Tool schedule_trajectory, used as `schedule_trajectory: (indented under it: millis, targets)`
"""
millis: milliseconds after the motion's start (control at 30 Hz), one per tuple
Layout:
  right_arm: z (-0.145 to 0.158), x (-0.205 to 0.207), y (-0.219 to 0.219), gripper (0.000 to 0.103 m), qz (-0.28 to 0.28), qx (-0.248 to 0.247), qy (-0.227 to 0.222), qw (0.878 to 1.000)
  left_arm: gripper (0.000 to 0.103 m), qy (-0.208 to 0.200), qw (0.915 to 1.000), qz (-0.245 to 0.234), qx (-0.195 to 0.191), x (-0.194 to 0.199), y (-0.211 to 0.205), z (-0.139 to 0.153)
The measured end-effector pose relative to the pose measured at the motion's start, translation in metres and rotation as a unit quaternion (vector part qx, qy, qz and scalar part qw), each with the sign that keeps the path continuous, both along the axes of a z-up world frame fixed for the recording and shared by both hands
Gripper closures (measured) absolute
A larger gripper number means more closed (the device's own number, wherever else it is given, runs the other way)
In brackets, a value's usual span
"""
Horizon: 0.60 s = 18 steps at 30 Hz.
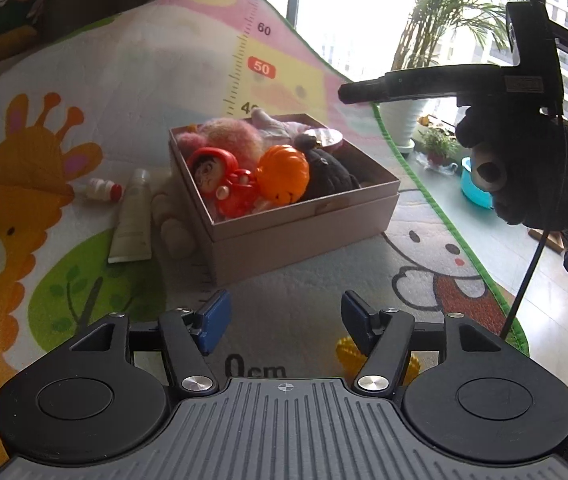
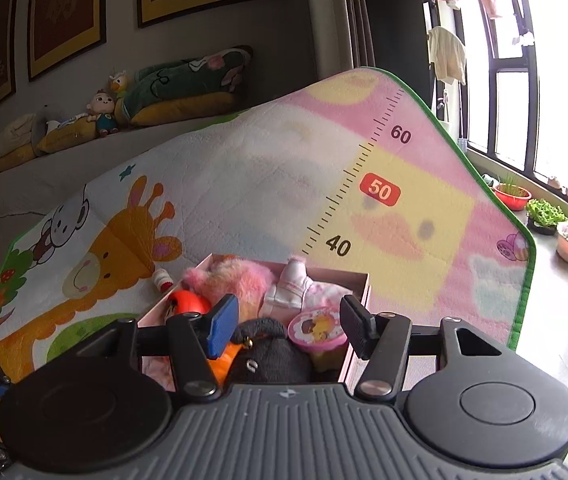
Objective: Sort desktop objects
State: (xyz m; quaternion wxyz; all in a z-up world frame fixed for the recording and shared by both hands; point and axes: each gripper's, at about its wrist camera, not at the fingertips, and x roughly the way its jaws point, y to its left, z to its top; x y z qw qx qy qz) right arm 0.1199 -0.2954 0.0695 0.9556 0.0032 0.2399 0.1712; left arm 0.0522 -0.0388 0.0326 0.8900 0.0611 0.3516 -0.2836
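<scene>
A pink cardboard box (image 1: 303, 232) sits on the play mat, filled with a red doll (image 1: 220, 180), an orange pumpkin toy (image 1: 284, 172), a dark plush (image 1: 327, 176), a pink plush (image 1: 228, 132) and a round pink tin (image 2: 315, 328). A white tube (image 1: 132, 216), a small red-and-white bottle (image 1: 102, 190) and a beige plush (image 1: 174, 232) lie left of the box. My left gripper (image 1: 282, 318) is open and empty in front of the box. My right gripper (image 2: 287, 326) is open and empty above the box's contents (image 2: 260, 356).
The colourful play mat (image 1: 84, 120) has a green edge on the right; beyond it is bare floor with potted plants (image 2: 543, 216) by the window. A sofa with cushions and dolls (image 2: 104, 108) stands behind the mat. The gloved hand holding the other gripper (image 1: 523, 152) is at right.
</scene>
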Motion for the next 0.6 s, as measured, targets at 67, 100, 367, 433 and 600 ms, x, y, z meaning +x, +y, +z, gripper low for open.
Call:
schedule_trajectory:
  millis: [67, 100, 367, 433, 600]
  targets:
    - [-0.006, -0.017, 0.001, 0.040, 0.011, -0.008, 0.006, 1.000, 0.035, 0.014, 0.9998, -0.010, -0.005, -0.003, -0.002, -0.007]
    - [-0.008, -0.026, 0.001, 0.040, 0.018, -0.012, 0.009, 1.000, 0.034, 0.020, 0.9996, -0.016, -0.007, -0.004, -0.004, -0.011]
    - [-0.029, -0.077, -0.005, 0.040, 0.034, 0.015, 0.047, 0.998, 0.020, 0.038, 0.9956, -0.085, -0.006, -0.023, -0.035, -0.027]
    - [-0.041, -0.089, -0.001, 0.040, 0.044, 0.013, 0.062, 0.997, 0.020, 0.038, 0.9956, -0.085, -0.008, -0.022, -0.038, -0.027]
    - [-0.072, -0.118, 0.019, 0.040, 0.069, -0.027, 0.072, 0.995, 0.022, 0.040, 0.9981, -0.041, -0.025, -0.009, -0.025, -0.021]
